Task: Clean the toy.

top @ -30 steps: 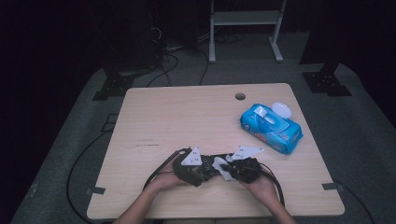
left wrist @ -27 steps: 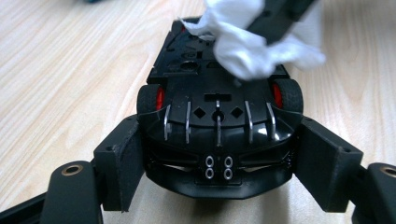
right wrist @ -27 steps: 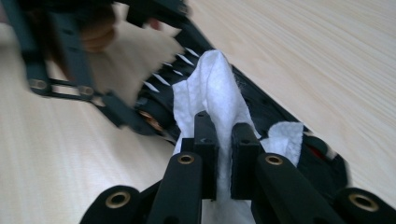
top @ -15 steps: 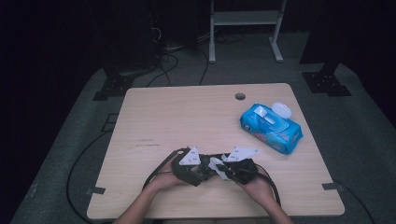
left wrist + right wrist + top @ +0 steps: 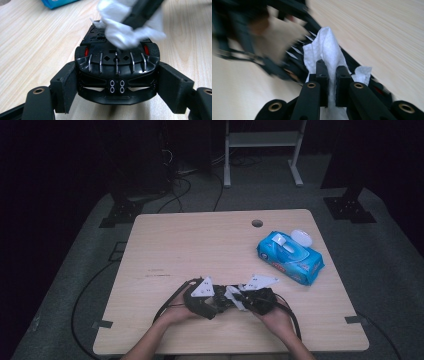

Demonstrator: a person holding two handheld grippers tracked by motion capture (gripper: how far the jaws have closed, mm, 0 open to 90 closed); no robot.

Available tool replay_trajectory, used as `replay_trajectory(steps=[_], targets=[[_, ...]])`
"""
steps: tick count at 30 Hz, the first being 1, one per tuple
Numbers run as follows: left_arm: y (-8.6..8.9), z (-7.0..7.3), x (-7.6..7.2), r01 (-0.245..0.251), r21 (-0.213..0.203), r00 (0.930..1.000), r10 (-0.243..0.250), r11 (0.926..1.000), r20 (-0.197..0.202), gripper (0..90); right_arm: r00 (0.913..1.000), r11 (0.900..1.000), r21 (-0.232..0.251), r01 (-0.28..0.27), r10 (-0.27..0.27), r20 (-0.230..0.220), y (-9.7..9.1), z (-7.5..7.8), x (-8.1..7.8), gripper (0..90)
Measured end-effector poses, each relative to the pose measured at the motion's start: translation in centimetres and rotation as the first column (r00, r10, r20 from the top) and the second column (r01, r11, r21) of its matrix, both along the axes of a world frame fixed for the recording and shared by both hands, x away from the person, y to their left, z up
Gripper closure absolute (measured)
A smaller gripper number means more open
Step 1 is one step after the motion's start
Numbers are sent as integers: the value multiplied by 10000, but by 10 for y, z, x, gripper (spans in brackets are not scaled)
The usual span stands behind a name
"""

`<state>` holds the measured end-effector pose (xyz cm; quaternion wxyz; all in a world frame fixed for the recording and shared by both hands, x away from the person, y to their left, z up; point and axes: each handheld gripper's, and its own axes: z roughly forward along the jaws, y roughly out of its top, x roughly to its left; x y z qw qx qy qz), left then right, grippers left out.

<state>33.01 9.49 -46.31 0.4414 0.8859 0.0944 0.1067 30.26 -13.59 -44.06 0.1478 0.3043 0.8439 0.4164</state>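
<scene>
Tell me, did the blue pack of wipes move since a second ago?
No. The blue pack of wipes lies at the same spot near the table's right edge, just below the round hole.

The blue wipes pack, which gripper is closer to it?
Right. The right gripper, pinching a white wipe, sits below the blue wipes pack; the left gripper, clamped around a black toy car, lies farther left.
</scene>
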Motion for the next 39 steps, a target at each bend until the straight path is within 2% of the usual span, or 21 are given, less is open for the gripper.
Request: replay_trajectory(steps=[1, 2, 4, 8, 10, 13, 14, 15, 16, 18, 21, 22, 23, 25, 27, 28, 29, 33, 36, 38, 39], targets=[[-1, 0, 0, 80, -5, 10000, -80, 10000, -5, 243, 9995, 9993, 356, 67, -55, -321, -4, 0, -1, 837], [-1, 0, 0, 80, -5, 10000, -80, 10000, -5, 243, 9995, 9993, 356, 67, -55, -321, -4, 0, -1, 837], [-3, -2, 0, 85, 12, 9999, -84, 10000, -84, 243, 9968, 9929, 932, -736, 762, -251, 6, 4, -8, 837], [-2, -2, 0, 56, 31, 9999, -55, 10000, -118, 243, 9949, 9937, 492, -1006, 1003, 90, 20, 8, -10, 836], [-2, 0, -1, 69, 5, 10000, -69, 10000, -57, 243, 9988, 9981, 371, -483, 480, 102, 14, 6, -3, 837], [-3, -1, -2, 130, -17, 9999, -130, 9999, -42, 243, 9999, 9995, 277, -143, 144, -42, 7, 5, 1, 838], [-4, -1, -2, 149, -29, 9999, -150, 9999, -37, 243, 9997, 9990, 419, -147, 155, -197, 6, 5, 1, 838], [-7, 0, -3, 260, 25, 9997, -260, 9997, 23, 243, 9979, 9939, 956, -551, 580, -275, 12, 7, -3, 837], [-7, 0, -3, 260, 25, 9997, -260, 9997, 23, 243, 9979, 9939, 956, -551, 580, -275, 12, 7, -3, 837], [-7, -1, -4, 286, 105, 9996, -287, 9995, 70, 243, 9972, 9958, 533, -751, 746, 100, 23, 11, -4, 837], [-6, -1, -4, 251, 36, 9997, -251, 9997, 62, 244, 9988, 9982, 376, -474, 468, 156, 21, 10, 1, 837], [-5, -1, -4, 245, 103, 9997, -246, 9996, 71, 244, 9995, 9999, 51, -135, 133, 294, 17, 8, 5, 837], [-5, -1, -4, 303, 145, 9994, -305, 9994, 153, 243, 9985, 9982, 369, 475, -465, -278, 4, 1, 12, 837], [-6, 0, -4, 338, 196, 9991, -343, 9992, 230, 244, 9977, 9971, 508, 560, -540, -413, 2, 1, 12, 837], [-8, 0, -6, 391, 233, 9984, -400, 9990, 392, 243, 9987, 9954, 909, 308, -269, -434, 4, 2, 10, 837], [-9, 0, -6, 431, 307, 9981, -444, 9986, 427, 243, 9996, 9938, 1102, -135, 162, -235, 14, 6, 8, 836], [-9, -1, -7, 451, 500, 9974, -478, 9977, 532, 244, 9997, 9953, 953, -166, 180, -139, 17, 6, 8, 836], [-7, -1, -6, 453, 469, 9980, -472, 9979, 414, 244, 9999, 9982, 579, 129, -130, 23, 14, 4, 12, 837], [-7, -2, -6, 445, 402, 9982, -461, 9982, 384, 244, 9956, 9955, 111, 937, -936, -107, -3, -4, 16, 837], [-7, -2, -6, 481, 428, 9978, -500, 9979, 442, 243, 9918, 9911, 639, 1167, -1129, -606, -10, -6, 17, 837], [-7, -1, -6, 519, 491, 9972, -543, 9974, 504, 244, 9975, 9950, 792, 612, -582, -391, -2, -3, 14, 837]])
